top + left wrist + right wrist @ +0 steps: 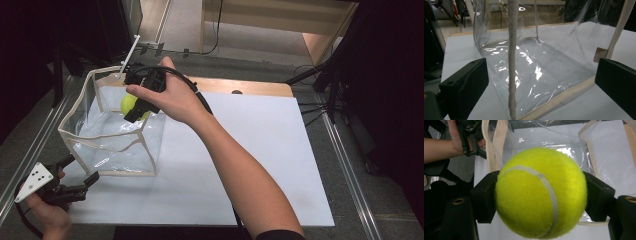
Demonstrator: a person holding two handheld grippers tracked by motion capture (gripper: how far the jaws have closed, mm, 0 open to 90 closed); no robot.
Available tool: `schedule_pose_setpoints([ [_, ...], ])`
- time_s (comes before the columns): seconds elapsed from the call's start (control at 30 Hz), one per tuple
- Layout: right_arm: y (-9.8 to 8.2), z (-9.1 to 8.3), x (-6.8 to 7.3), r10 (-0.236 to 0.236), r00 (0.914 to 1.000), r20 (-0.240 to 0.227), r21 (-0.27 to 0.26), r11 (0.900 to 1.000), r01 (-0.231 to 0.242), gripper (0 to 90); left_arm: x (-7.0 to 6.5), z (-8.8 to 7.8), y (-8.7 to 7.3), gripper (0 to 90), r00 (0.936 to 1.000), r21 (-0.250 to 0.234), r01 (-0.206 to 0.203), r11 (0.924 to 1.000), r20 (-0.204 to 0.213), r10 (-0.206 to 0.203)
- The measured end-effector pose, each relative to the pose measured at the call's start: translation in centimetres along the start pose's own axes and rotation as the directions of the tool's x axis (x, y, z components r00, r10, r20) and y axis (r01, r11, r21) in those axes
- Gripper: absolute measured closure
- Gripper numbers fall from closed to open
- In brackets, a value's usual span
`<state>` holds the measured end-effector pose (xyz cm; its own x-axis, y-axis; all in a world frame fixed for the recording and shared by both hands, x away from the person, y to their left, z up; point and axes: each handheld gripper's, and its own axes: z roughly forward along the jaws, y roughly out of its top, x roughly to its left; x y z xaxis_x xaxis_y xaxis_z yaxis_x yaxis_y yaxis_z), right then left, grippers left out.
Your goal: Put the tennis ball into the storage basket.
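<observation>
A yellow tennis ball [128, 104] [540, 192] is pinched between the two black jaws of my right gripper [135, 101] [540, 195], which is shut on it. It hangs over the open top of a clear plastic bag with cream trim [107, 137] [549, 140] that stands on the left of the white board. My left gripper [82, 169] [540, 82] rests low at the bag's near left corner, jaws wide open. One cream corner seam of the bag [512, 62] rises in the gap between them, untouched. A hand holding the left gripper [471, 142] shows beyond the bag.
The bag stands on a white board [240, 150] laid over a wooden table [250, 86]. A thin white rod [131, 50] sticks up behind the bag. Metal rails [345, 165] run along both sides. The board's right half lies bare.
</observation>
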<state>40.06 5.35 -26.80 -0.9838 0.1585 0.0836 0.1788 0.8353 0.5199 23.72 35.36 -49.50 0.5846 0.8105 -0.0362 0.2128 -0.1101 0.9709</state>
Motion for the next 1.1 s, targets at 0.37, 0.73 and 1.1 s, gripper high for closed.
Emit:
schedule_pose_setpoints([
  [0.37,0.5,1.5,-0.3,-0.001,1.0000,0.001,0.011,1.000,0.001,23.9,0.0,0.0,0.0,0.0,1.0000,-0.001,0.003,1.0000,0.000,-0.003],
  [0.73,-0.1,3.7,-0.1,0.006,1.0000,0.006,0.066,0.998,-0.006,23.5,0.0,0.1,0.0,0.0,1.0000,-0.002,0.001,1.0000,0.002,-0.001],
  [1.1,-0.5,2.0,0.7,0.001,0.9972,0.075,0.010,1.000,-0.001,5.2,0.0,0.1,0.0,0.0,1.0000,0.003,0.003,1.0000,0.001,-0.003],
])
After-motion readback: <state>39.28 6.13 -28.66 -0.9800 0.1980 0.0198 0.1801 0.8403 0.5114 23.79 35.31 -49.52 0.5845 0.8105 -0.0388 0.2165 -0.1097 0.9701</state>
